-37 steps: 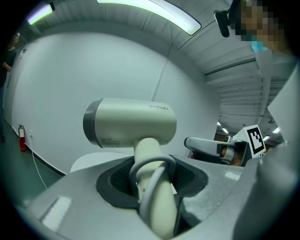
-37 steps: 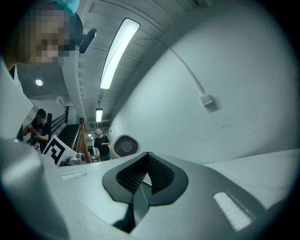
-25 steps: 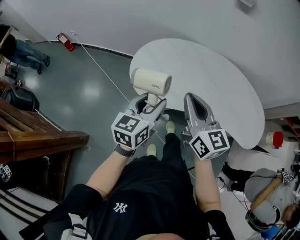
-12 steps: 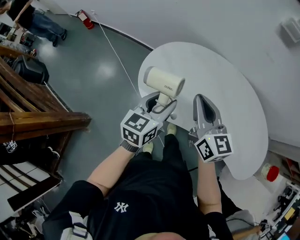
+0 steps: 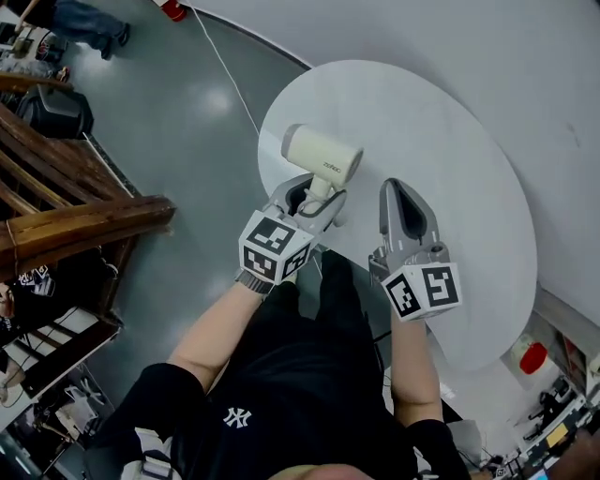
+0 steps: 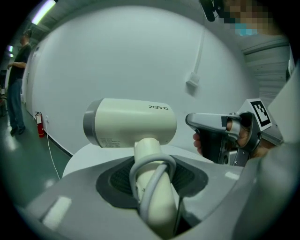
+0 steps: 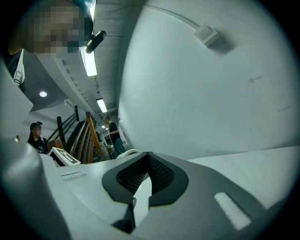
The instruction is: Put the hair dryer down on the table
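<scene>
A cream hair dryer with a grey rear cap is held upright over the near left edge of the round white table. My left gripper is shut on its handle, with the grey cord looped against the handle between the jaws. In the left gripper view the hair dryer fills the middle, above my left gripper, and the table lies below. My right gripper hovers beside it over the table edge, shut with nothing in it. The right gripper view shows my right gripper with pads together above the table.
A dark wooden staircase stands at the left on the grey floor. A white cable runs across the floor toward a red fire extinguisher. A person stands far left. A white wall curves behind the table.
The head view has shifted, and both grippers with the hair dryer now sit slightly further over the table's near edge. Neither grip has changed.
</scene>
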A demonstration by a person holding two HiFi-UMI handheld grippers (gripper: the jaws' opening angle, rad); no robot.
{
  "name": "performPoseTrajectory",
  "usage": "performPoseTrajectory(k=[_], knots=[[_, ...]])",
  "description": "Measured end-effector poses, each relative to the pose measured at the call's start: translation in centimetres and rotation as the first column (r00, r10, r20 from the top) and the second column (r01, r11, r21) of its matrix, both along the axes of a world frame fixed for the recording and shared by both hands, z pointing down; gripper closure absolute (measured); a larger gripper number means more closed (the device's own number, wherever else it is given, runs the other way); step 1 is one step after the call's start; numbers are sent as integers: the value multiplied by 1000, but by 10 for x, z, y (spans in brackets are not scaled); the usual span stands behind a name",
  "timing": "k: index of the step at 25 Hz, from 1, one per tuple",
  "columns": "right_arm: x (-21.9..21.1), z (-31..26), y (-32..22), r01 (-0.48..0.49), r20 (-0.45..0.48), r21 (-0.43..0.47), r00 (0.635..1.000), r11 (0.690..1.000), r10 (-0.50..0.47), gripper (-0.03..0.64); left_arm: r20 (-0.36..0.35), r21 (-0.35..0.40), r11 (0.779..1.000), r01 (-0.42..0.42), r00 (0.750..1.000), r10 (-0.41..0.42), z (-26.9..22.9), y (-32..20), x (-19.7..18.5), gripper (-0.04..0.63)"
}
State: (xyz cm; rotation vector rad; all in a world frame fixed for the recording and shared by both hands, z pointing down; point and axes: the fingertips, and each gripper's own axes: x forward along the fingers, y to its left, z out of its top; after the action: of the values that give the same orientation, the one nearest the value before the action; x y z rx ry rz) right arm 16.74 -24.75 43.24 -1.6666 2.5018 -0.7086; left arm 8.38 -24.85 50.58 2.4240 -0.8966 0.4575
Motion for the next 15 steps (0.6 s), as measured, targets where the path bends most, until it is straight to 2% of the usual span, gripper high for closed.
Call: performPoseTrajectory(k=[7, 15], knots=[[12, 41, -20, 8, 21, -70, 1000, 998, -7, 594, 54, -71, 997, 21, 998, -17, 54, -18, 5, 394], [15, 75, -34, 17, 39, -123, 999, 992, -12, 594, 116, -141, 990, 13, 993, 4, 105, -28, 10, 394]])
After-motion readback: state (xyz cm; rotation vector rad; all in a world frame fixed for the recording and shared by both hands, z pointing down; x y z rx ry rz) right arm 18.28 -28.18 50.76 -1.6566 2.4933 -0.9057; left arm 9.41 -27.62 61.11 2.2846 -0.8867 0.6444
